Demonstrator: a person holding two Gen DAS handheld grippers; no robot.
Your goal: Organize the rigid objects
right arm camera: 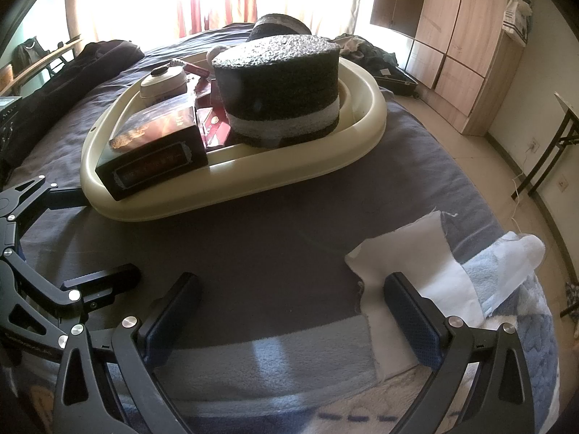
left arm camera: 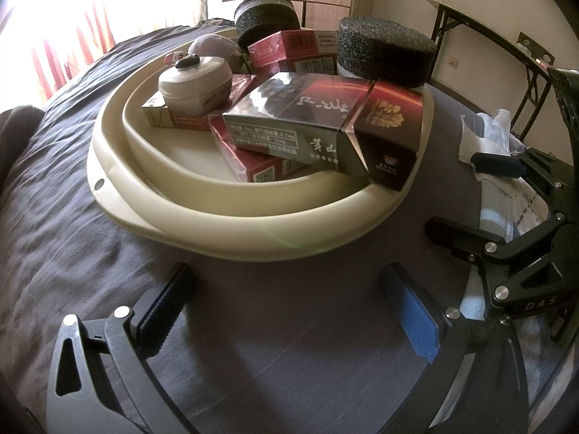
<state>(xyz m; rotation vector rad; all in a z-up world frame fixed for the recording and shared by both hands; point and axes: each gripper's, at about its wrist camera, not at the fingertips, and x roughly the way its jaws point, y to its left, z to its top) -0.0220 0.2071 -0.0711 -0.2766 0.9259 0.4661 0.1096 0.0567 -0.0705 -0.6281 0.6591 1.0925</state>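
A: Counting now. One cream tray (left arm camera: 202, 224) on the dark bedsheet (left arm camera: 65, 217), everything piled inside it.

B: Foam?

A: Two black foam cylinders. One at the tray's right side (left arm camera: 383, 50), one at the far end (left arm camera: 266, 14).

B: Boxes?

A: At least five cartons in the left wrist view: a dark grey one (left arm camera: 289, 123) on top, a dark red one (left arm camera: 391, 133) touching its right end, a red one (left arm camera: 260, 170) under it, another red (left arm camera: 293, 50) at the back, one more under the jar (left arm camera: 170, 114). More may be hidden. One round cream jar (left arm camera: 197, 85) with a dark knob. One greyish round thing (left arm camera: 213, 45) behind it, can't tell what.

B: Grippers?

A: Two. Left gripper (left arm camera: 289, 311) spread wide, nothing between the fingers, just short of the tray rim. Right gripper (right arm camera: 293, 307) also wide apart, holding nothing, over the sheet; its right finger sits above one white cloth (right arm camera: 409, 260).
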